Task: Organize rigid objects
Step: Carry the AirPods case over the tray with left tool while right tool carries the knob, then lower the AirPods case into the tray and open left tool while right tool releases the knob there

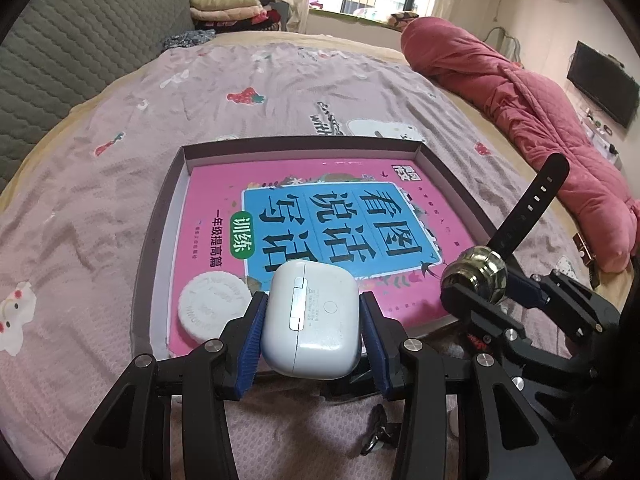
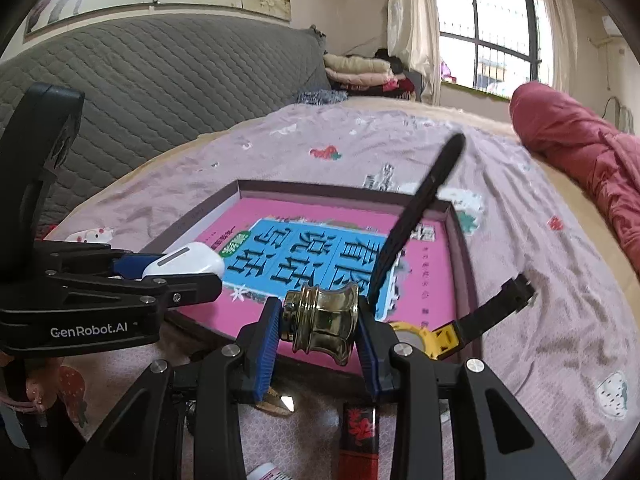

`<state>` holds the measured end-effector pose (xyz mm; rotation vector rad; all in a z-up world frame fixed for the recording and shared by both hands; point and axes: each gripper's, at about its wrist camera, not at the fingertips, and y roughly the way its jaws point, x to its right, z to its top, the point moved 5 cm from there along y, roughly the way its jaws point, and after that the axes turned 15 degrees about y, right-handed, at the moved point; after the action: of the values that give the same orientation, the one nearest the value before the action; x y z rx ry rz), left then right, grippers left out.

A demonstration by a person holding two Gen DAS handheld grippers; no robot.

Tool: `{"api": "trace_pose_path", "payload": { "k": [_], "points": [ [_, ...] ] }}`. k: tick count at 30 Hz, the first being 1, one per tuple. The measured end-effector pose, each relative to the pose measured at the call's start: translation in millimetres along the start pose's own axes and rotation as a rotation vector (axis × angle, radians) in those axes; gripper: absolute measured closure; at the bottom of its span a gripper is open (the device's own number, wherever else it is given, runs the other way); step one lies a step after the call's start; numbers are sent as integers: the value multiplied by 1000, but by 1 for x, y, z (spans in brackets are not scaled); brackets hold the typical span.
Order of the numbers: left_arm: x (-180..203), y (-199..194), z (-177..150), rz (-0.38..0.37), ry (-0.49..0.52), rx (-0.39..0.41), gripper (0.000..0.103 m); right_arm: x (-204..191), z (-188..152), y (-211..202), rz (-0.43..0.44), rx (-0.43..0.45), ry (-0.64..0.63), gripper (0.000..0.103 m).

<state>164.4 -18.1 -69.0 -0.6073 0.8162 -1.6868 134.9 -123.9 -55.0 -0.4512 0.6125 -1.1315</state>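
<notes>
earbud case (image 1: 310,318) white, pinched between blue pads of left gripper (image 1: 312,334), lower centre of frame. right gripper (image 2: 320,338) clamps brass knob (image 2: 322,322). beyond: shallow box (image 1: 160,220) holding pink book (image 1: 360,216), white disc (image 1: 212,308).

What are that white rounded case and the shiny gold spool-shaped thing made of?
The white rounded case looks like smooth glossy plastic: soft highlights, a lid seam, a metal-looking hinge strip. The shiny gold spool-shaped thing looks like polished brass or brass-plated metal: mirror-like reflections and crisp turned ridges. It could be metallised plastic; the view can't settle that.
</notes>
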Motion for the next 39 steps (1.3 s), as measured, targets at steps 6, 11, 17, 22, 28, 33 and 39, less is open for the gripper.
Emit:
{"api": "trace_pose_path", "payload": {
  "k": [6, 11, 17, 22, 28, 33, 39],
  "points": [
    [3, 5, 0, 0, 6, -11, 57, 2, -3, 2, -5, -11, 5, 67],
    [5, 7, -2, 0, 13, -19, 57, 3, -4, 5, -6, -27, 11, 67],
    [7, 12, -3, -3, 16, -32, 57, 3, -4, 8, -7, -33, 12, 67],
    [8, 15, -3, 2, 20, -38, 57, 3, -4, 9, -6, -35, 13, 67],
    [7, 18, -4, 10, 18, -45, 57, 2, -4, 11, -6, -35, 14, 67],
    [0, 23, -7, 20, -8, -55, 57, 2, -4, 12, -4, -37, 17, 67],
    [-9, 27, -10, 23, -35, -74, 57, 3, -5, 11, -2, -39, 20, 67]
  ]
}}
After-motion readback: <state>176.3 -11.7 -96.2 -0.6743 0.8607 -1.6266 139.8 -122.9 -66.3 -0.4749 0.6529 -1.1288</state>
